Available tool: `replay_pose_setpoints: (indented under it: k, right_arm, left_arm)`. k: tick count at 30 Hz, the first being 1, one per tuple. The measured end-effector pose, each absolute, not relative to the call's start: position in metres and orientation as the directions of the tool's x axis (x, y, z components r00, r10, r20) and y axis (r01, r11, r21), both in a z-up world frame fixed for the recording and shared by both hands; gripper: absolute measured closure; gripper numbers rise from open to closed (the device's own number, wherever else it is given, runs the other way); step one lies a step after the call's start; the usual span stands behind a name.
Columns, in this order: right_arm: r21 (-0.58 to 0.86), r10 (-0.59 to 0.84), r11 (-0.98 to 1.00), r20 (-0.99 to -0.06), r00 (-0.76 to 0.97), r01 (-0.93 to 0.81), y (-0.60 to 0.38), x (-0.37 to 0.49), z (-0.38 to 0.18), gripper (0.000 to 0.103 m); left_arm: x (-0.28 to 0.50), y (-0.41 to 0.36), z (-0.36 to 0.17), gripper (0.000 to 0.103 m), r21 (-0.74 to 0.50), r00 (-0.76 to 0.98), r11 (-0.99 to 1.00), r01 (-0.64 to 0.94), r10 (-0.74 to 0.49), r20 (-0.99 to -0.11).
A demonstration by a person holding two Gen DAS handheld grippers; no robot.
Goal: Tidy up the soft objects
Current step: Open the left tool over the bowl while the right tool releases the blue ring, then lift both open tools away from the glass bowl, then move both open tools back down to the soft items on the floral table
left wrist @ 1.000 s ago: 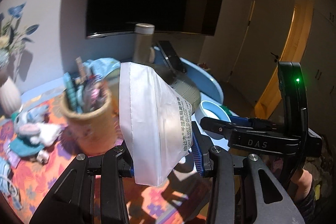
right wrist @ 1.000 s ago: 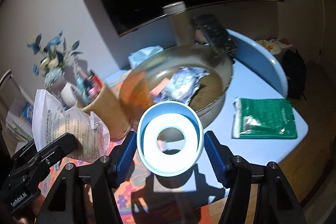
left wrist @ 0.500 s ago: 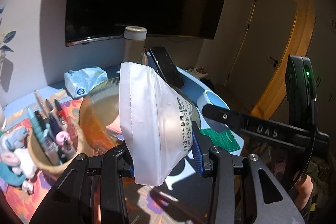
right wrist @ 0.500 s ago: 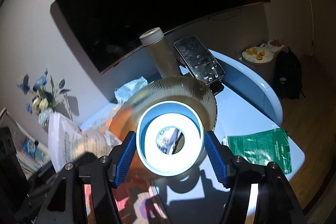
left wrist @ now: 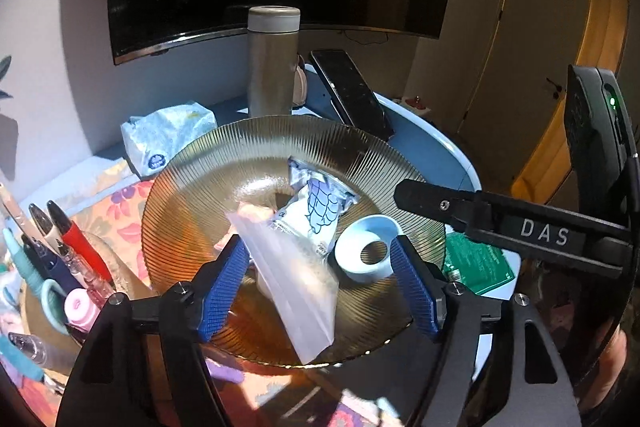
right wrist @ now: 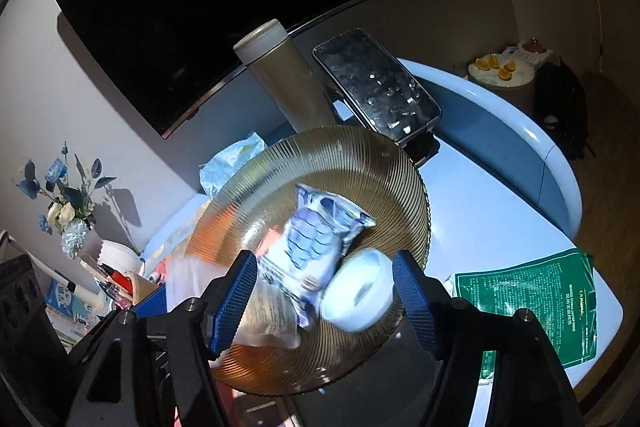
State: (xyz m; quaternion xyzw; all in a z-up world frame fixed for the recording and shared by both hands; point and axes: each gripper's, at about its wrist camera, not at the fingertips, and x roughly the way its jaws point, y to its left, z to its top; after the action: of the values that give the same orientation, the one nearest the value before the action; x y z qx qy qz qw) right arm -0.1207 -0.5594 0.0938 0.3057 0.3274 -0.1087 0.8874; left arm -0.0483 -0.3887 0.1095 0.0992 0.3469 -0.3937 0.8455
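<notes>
A ribbed amber glass plate [left wrist: 224,167] [right wrist: 360,155] sits on the blue table. My left gripper [left wrist: 320,283] is open above its near side; a white plastic pouch [left wrist: 296,291] lies blurred between the jaws, free of both pads. My right gripper [right wrist: 320,303] is open; a light-blue tape roll [right wrist: 358,297] [left wrist: 366,253] lies blurred on the plate by the right pad. A blue-and-white packet [left wrist: 316,211] [right wrist: 316,239] lies in the plate's middle. The right gripper's body [left wrist: 520,231] shows in the left wrist view.
A grey flask [left wrist: 273,63], a propped phone [left wrist: 352,95] and a tissue pack [left wrist: 166,137] stand behind the plate. A pen holder [left wrist: 52,267] is at the left. A green sachet [right wrist: 536,311] lies at the table's right edge. A flower vase [right wrist: 72,223] is far left.
Both grippers moved over the plate and opened. The white pouch left the left jaws and the tape roll left the right jaws; both are dropping or lying on the plate.
</notes>
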Motion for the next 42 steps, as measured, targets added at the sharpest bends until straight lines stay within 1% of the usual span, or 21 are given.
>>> replay_pose_setpoints:
  k: [5,8,12,17,22,26,30,32,38,42]
  right_arm:
    - [0.467,0.010,0.796,-0.645,0.764,0.384,-0.553,-0.126,0.096,0.034]
    - [0.438,-0.001,0.816,-0.651,0.759,0.377,-0.541,-0.130,0.101,0.034]
    - [0.442,0.010,0.823,-0.639,0.769,0.357,-0.529,-0.137,0.109,0.034]
    - [0.445,0.016,0.832,-0.616,0.788,0.331,-0.508,-0.150,0.125,0.034]
    - [0.438,0.056,0.861,-0.585,0.809,0.257,-0.470,-0.154,0.144,0.034]
    - [0.413,0.114,0.894,-0.582,0.805,0.172,-0.424,-0.149,0.151,0.034]
    - [0.384,0.159,0.918,-0.591,0.791,0.103,-0.382,-0.140,0.152,0.034]
    - [0.376,0.186,0.924,-0.602,0.776,0.069,-0.362,-0.132,0.148,0.034]
    - [0.339,0.252,0.941,-0.654,0.713,-0.022,-0.301,-0.104,0.128,0.034]
    - [0.338,0.293,0.939,-0.690,0.662,-0.063,-0.263,-0.081,0.106,0.034]
  left_arm:
    - [-0.058,-0.384,0.115,0.032,-0.070,0.474,0.668,0.741,-0.593,-0.651]
    - [-0.065,-0.378,0.122,0.032,-0.065,0.482,0.665,0.744,-0.601,-0.638]
    - [-0.077,-0.363,0.136,0.032,-0.062,0.496,0.664,0.746,-0.615,-0.613]
    - [-0.097,-0.329,0.152,0.032,-0.040,0.542,0.684,0.728,-0.610,-0.577]
    - [-0.112,-0.277,0.163,0.031,-0.042,0.601,0.736,0.675,-0.582,-0.548]
    - [-0.111,-0.231,0.162,0.031,-0.074,0.644,0.793,0.605,-0.542,-0.540]
    - [-0.101,-0.176,0.156,0.031,-0.099,0.690,0.858,0.504,-0.469,-0.551]
    - [-0.096,-0.150,0.152,0.031,-0.105,0.708,0.883,0.457,-0.433,-0.558]
    - [-0.077,-0.044,0.135,0.031,-0.092,0.769,0.960,0.264,-0.267,-0.581]
    - [-0.067,0.007,0.119,0.031,-0.086,0.767,0.972,0.217,-0.224,-0.601]
